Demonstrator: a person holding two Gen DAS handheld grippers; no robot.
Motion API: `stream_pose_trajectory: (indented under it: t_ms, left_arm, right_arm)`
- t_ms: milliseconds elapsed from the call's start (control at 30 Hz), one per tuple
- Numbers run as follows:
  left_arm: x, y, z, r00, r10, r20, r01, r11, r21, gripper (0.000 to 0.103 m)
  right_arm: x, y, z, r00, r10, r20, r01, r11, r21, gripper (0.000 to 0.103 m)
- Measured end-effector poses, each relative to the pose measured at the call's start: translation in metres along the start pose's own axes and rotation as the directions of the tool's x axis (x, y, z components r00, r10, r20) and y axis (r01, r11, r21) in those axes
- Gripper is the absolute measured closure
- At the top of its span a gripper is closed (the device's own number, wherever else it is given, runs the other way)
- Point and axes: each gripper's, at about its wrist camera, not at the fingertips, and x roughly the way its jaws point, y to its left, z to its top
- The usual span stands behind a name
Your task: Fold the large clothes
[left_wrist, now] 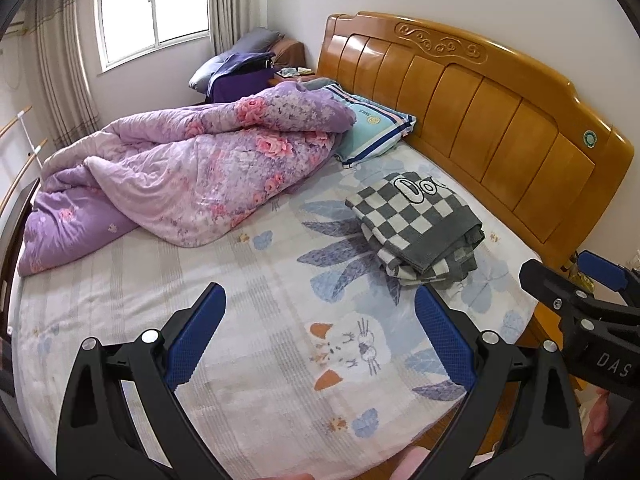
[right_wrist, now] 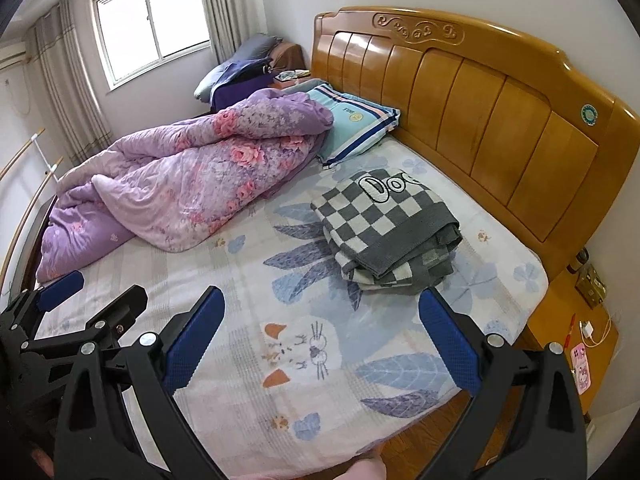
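A grey and white checkered garment [left_wrist: 416,224] lies folded in a stack on the bed near the headboard; it also shows in the right wrist view [right_wrist: 388,232]. My left gripper [left_wrist: 320,336] is open and empty, held above the sheet in front of the stack. My right gripper [right_wrist: 320,340] is open and empty, also above the sheet in front of the stack. The right gripper's body shows at the right edge of the left wrist view [left_wrist: 592,312]. The left gripper's body shows at the left edge of the right wrist view [right_wrist: 80,312].
A crumpled purple floral quilt [left_wrist: 180,176] fills the far left of the bed. A striped blue pillow [left_wrist: 372,128] lies by the wooden headboard [left_wrist: 480,112]. A bedside table [right_wrist: 580,344] with small items stands at the right. The patterned sheet [left_wrist: 260,360] covers the mattress.
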Motion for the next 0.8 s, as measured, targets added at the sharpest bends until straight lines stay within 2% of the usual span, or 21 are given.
stream_pose_trajectory:
  t_ms: [800]
  left_arm:
    - [0.0034,-0.0035,-0.0025,1.000,-0.007,-0.017,0.006,1.000,-0.017,0.007]
  right_arm:
    - [0.0024,-0.0022,0.0023,1.000,-0.001,-0.011,0.001,1.000,-0.018,0.009]
